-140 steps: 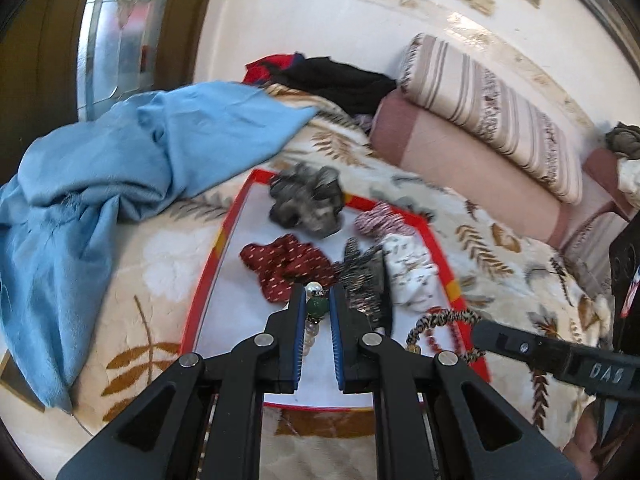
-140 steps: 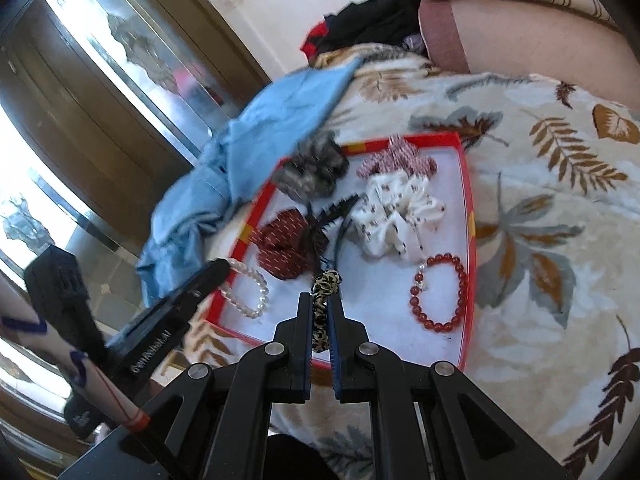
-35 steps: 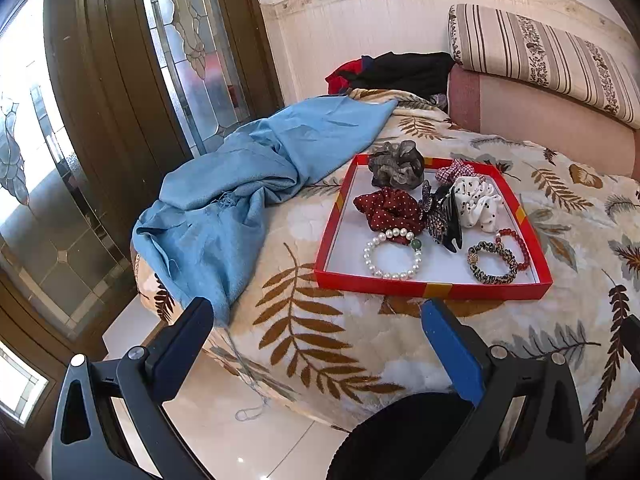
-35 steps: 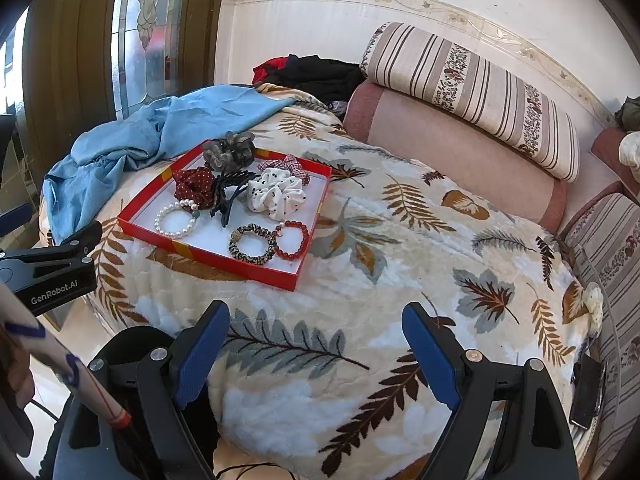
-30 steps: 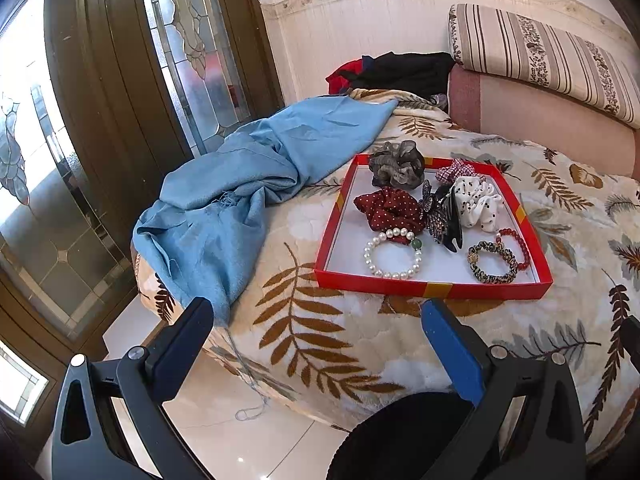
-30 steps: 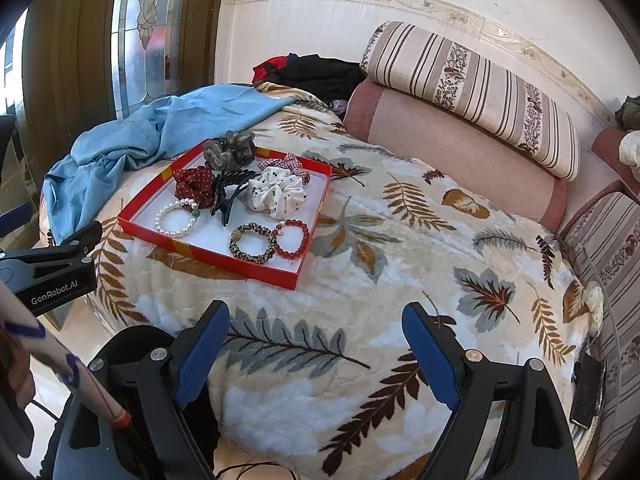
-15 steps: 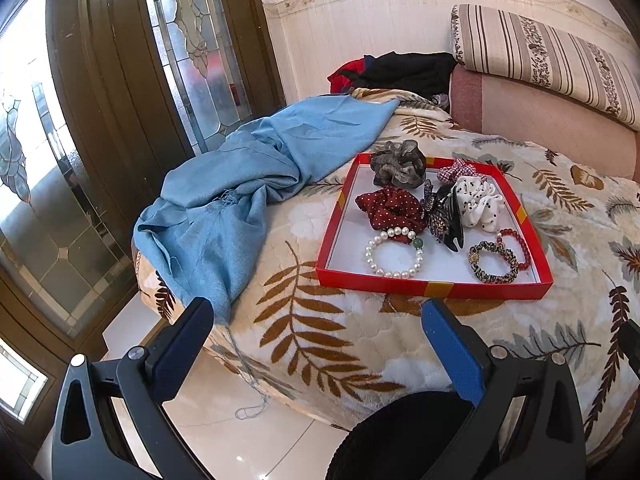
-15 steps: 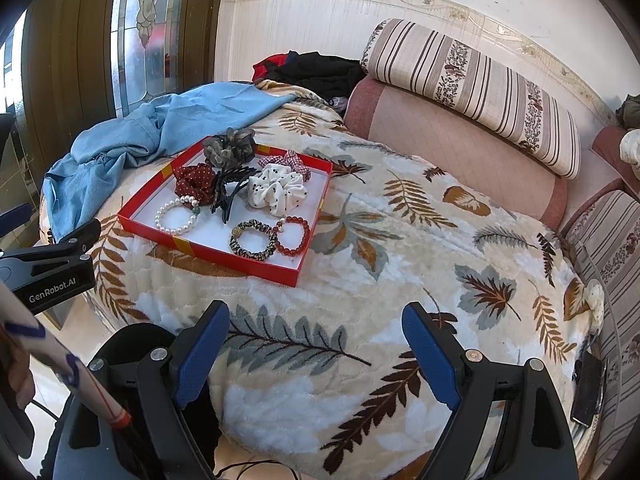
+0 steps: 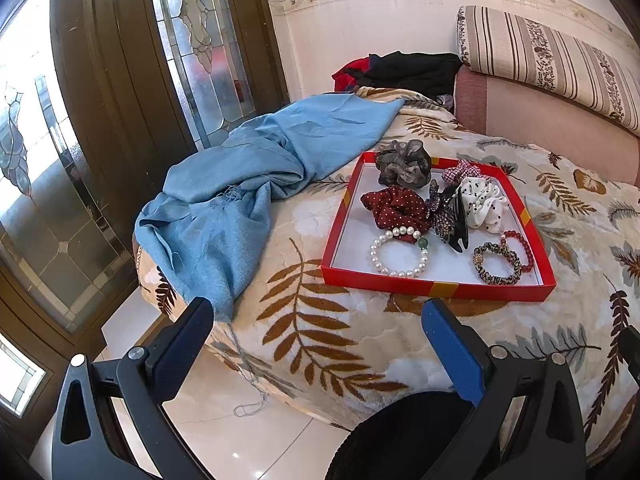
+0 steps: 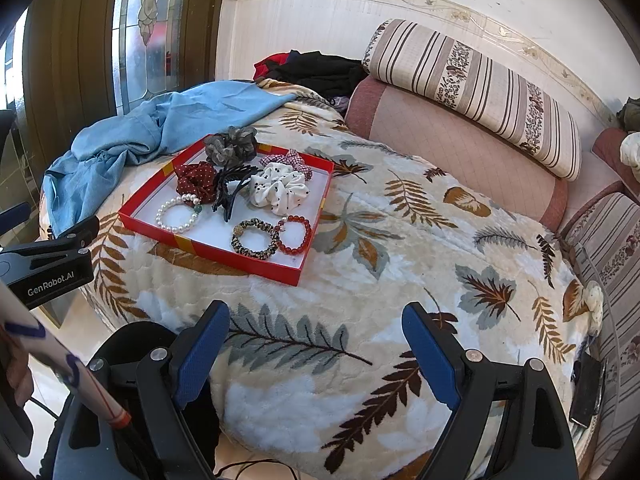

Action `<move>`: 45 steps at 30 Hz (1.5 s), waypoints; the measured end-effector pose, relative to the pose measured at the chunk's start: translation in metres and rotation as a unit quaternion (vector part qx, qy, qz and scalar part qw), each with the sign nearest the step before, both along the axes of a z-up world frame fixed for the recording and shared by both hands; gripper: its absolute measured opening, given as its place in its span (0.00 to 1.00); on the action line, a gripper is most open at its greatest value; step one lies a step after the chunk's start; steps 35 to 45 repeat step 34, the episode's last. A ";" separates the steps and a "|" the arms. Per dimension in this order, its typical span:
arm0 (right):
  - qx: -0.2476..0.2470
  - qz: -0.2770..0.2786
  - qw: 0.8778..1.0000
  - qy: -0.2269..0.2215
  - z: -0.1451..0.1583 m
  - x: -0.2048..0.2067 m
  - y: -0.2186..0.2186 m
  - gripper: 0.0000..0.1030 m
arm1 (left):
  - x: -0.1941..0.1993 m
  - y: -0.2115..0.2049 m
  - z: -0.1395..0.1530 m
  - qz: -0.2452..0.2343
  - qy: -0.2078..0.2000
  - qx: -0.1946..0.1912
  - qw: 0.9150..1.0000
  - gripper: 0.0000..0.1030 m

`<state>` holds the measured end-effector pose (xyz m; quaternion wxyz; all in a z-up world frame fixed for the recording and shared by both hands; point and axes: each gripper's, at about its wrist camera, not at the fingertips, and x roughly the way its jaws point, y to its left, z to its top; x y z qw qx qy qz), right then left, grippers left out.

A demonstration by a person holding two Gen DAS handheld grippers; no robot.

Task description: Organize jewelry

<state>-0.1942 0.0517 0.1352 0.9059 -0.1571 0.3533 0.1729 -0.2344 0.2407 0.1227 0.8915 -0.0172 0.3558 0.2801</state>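
**Holding back from the filled tray**

Spreading across both views is your leaf-patterned blanket (image 10: 360, 248), with a striped bolster (image 10: 472, 88) against the wall at upper right and stained-glass doors (image 9: 188, 52) at upper left. A blue cloth (image 9: 248, 184) lies beside the red tray (image 9: 436, 286), centre right in the left view. Inside sit scrunchies, a black hair claw (image 9: 456, 220), a pearl bracelet (image 9: 400, 254), a leopard-print bracelet (image 10: 254, 244) and a red bead bracelet (image 10: 295, 235). Your left gripper (image 9: 316, 336) and right gripper (image 10: 316, 340) gape wide, empty. Seconds ago each pinched a bracelet over the tray; both have since pulled well away.
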 end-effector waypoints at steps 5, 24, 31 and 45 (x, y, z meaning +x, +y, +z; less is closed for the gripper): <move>0.000 0.000 1.000 0.000 0.000 -0.001 0.000 0.88 | -0.001 0.001 0.000 0.001 -0.001 0.001 1.000 1.00; -0.006 0.006 1.000 -0.006 0.003 -0.009 0.002 0.88 | -0.011 0.009 0.005 0.019 -0.011 -0.006 1.000 1.00; -0.002 0.010 1.000 -0.005 0.007 -0.011 0.003 0.88 | -0.019 0.008 0.013 0.041 -0.018 0.026 0.999 1.00; 0.004 0.004 1.000 -0.002 0.009 -0.009 0.000 0.88 | -0.018 0.004 0.017 0.035 -0.020 0.046 0.998 1.00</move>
